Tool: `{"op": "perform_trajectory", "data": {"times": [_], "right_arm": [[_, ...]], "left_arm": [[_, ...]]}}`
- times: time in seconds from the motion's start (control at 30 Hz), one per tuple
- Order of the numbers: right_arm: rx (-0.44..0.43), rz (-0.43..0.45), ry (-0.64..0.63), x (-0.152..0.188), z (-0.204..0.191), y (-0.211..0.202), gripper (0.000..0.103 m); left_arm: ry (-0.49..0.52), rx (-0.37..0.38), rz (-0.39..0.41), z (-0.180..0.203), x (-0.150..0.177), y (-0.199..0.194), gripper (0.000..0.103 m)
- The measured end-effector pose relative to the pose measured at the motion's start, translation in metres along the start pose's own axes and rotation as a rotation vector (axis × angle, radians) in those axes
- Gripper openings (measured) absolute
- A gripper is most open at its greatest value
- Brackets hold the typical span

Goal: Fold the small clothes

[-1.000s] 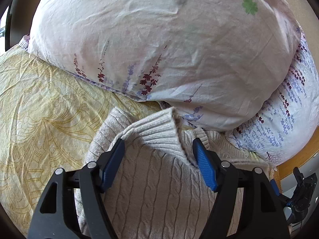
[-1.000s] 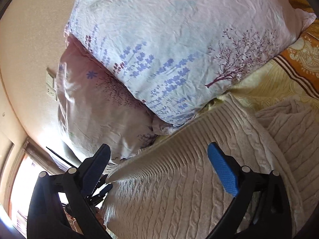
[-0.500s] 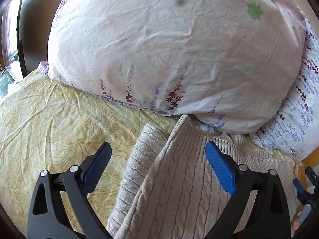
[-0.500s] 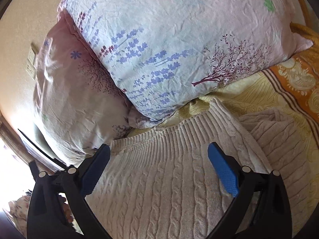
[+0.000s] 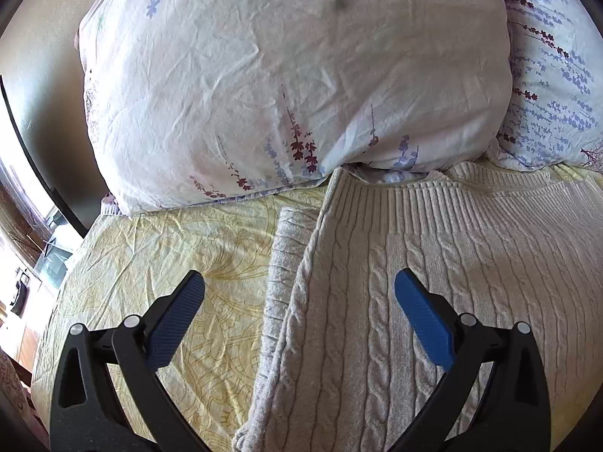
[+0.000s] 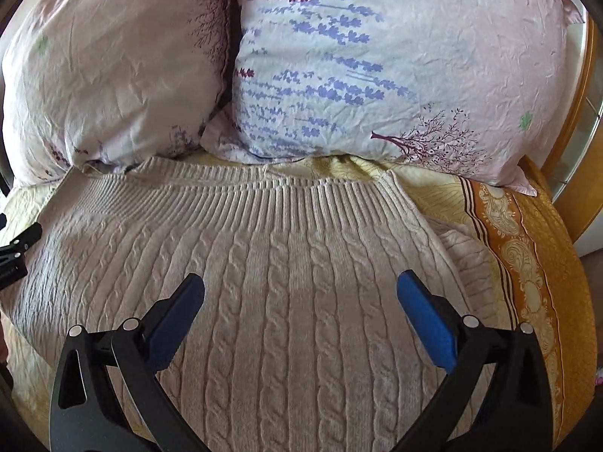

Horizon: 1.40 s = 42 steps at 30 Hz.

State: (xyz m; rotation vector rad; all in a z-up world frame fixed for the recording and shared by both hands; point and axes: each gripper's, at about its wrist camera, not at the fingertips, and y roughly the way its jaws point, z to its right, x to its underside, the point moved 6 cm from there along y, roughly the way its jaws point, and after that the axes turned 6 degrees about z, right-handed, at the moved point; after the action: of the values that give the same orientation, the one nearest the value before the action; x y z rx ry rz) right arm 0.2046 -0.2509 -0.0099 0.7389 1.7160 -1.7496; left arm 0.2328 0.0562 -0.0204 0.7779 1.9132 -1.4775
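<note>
A beige cable-knit sweater (image 6: 294,263) lies flat on the bed, its ribbed hem toward the pillows. In the left wrist view the sweater (image 5: 433,263) fills the right half, with a folded sleeve along its left edge. My left gripper (image 5: 299,290) is open and empty, above the sweater's left edge. My right gripper (image 6: 300,290) is open and empty above the middle of the sweater. The left gripper's tip shows at the right wrist view's left edge (image 6: 17,248).
Two floral pillows (image 6: 377,67) (image 6: 109,71) lean at the head of the bed, touching the sweater's hem. A yellow patterned sheet (image 5: 169,248) covers the bed. An orange border (image 6: 527,263) and the wooden bed frame (image 6: 576,120) are at the right.
Both grippers have drawn back from the sweater's hem and turned level. The left gripper let go of the hem and opened wide; the hem now lies flat by the pillows.
</note>
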Motion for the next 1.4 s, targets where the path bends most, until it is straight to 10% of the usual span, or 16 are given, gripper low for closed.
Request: {"op": "perform_trajectory", "data": {"times": [0.27, 0.47, 0.7, 1.03, 1.2, 1.4], "right_arm": [[-0.013, -0.068, 0.051, 0.011, 0.005, 0.018, 0.102], [-0.011, -0.057, 0.038, 0.013, 0.002, 0.019, 0.102], [-0.026, -0.047, 0.036, 0.013, 0.002, 0.019, 0.102], [-0.033, -0.042, 0.036, 0.012, 0.002, 0.019, 0.102], [-0.033, -0.043, 0.036, 0.012, 0.002, 0.02, 0.102], [-0.034, -0.049, 0.035, 0.011, 0.002, 0.02, 0.102]], "left_arm": [[-0.027, 0.025, -0.067, -0.014, 0.011, 0.012, 0.101], [-0.236, 0.36, -0.161, -0.027, 0.019, 0.023, 0.1], [-0.396, 0.612, -0.255, -0.049, 0.02, 0.033, 0.073], [-0.53, 0.771, -0.387, -0.071, 0.027, 0.046, 0.046], [-0.611, 0.808, -0.389, -0.06, 0.035, 0.046, 0.022], [-0.659, 0.861, -0.282, -0.042, 0.014, 0.025, 0.015]]}}
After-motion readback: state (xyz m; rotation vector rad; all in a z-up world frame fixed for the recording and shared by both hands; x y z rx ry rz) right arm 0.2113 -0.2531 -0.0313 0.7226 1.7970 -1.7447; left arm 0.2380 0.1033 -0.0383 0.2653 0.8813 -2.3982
